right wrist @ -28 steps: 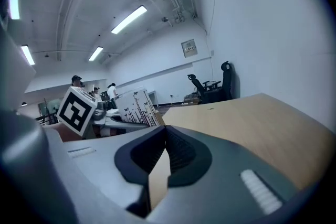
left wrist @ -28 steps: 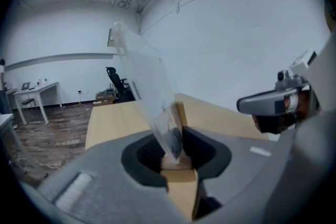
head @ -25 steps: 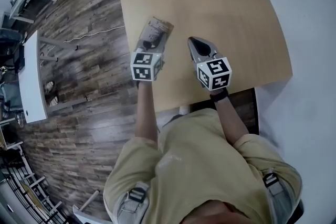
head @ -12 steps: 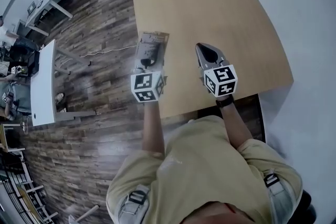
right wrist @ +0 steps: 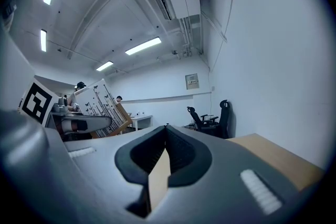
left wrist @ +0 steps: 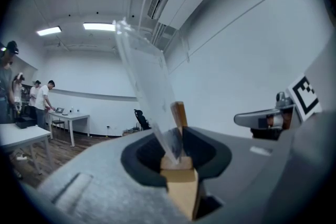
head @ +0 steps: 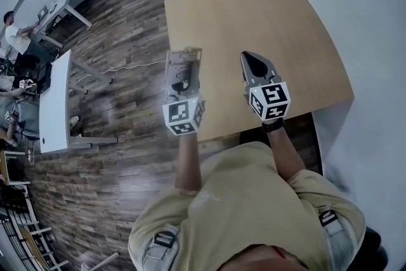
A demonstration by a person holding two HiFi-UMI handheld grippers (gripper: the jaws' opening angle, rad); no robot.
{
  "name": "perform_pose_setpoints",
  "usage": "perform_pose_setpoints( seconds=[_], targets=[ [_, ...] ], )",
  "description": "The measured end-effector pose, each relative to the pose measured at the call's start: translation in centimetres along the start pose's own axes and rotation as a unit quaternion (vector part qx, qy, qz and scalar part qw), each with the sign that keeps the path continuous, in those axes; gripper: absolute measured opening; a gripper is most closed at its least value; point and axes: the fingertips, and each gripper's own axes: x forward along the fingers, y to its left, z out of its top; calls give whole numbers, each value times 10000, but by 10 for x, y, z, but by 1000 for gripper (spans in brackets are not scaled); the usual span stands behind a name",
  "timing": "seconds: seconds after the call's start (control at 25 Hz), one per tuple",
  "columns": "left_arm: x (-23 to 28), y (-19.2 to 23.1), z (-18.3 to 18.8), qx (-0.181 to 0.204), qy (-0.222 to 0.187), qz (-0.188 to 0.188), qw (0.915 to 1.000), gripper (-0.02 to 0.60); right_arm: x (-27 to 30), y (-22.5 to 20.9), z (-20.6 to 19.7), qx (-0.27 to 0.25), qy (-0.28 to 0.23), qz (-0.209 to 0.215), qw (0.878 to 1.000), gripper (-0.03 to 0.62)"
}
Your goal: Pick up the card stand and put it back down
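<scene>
Overhead, a dark wood-plank floor (head: 108, 155) surrounds a light wooden desk (head: 279, 28), and a person in a tan shirt (head: 241, 200) stands at the desk's near edge with a tool in each hand.

The left tool (head: 181, 81) points level. Its jaws stand narrowly apart and are clamped on the wooden base (left wrist: 178, 173) of the card stand (head: 184, 64). The stand is off the desk, up in the air above the desk's left edge as the head view shows it. Its clear panel (left wrist: 144, 73) leans up and to the left from the base in the left gripper view.

The right tool (head: 252, 58) is just beside it over the desk, also level. Its pads are together at the tips with nothing between them (right wrist: 165, 127). From that tool's view the card stand (right wrist: 97, 105) shows at the left with a printed card in it.
</scene>
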Motion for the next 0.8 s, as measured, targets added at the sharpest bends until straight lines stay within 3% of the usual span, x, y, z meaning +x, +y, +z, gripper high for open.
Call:
perform_pose_setpoints(
  seconds=[0.32, 0.56, 0.8],
  targets=[
    [-5, -14, -11, 155, 139, -136, 9997, 94, -10, 0, -6, -44, 58, -9, 10000, 5],
    [-4, -20, 1, 75, -106, -192, 9997, 94, -17, -12, -5, -42, 33, -117, 9999, 5],
    [-1, -29, -2, 108, -78, -330, 9994, 94, -23, -20, -4, -59, 40, -211, 9998, 5]
  ],
)
